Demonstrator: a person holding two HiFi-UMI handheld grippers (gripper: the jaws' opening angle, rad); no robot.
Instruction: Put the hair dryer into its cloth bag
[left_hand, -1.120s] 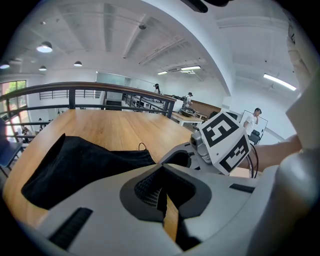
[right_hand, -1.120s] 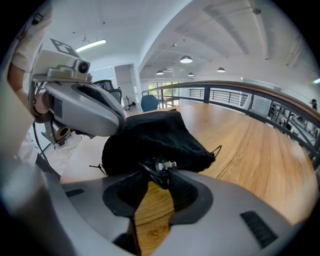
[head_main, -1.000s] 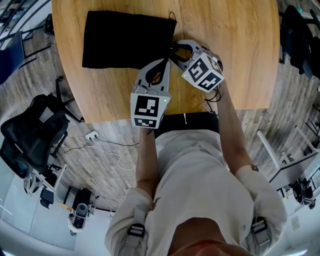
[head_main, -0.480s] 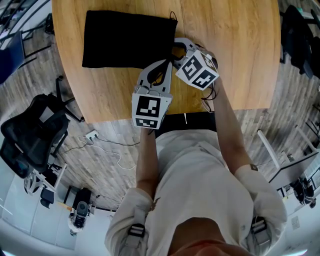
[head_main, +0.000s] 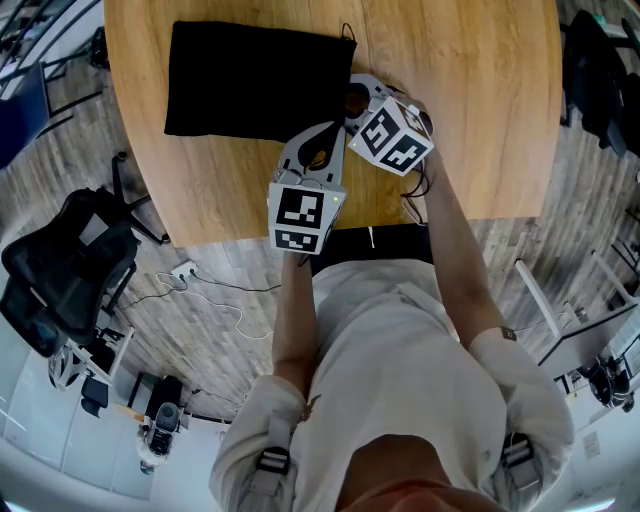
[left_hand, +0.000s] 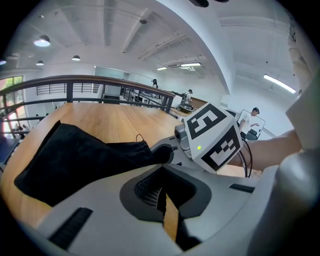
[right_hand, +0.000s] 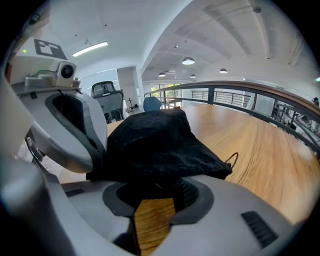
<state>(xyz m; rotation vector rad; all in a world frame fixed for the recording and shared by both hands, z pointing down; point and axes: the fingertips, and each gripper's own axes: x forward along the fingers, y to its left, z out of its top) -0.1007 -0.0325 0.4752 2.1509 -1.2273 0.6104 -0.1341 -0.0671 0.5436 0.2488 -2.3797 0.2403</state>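
Left hand-held gripper (left_hand: 159, 164) and right hand-held gripper (right_hand: 152, 182), side by side, both pinched on the hem at one corner of the black cloth bag (head_main: 250, 80), which lies on the tabletop (head_main: 460, 100). The hair dryer shows in no view, so it cannot be told whether it is already inside. To work the mouth well, each pinch should take one cloth layer and part evenly. The drawstring loop (right_hand: 233, 159) beside the mouth may snag. An office chair (head_main: 60, 270) stands well apart.
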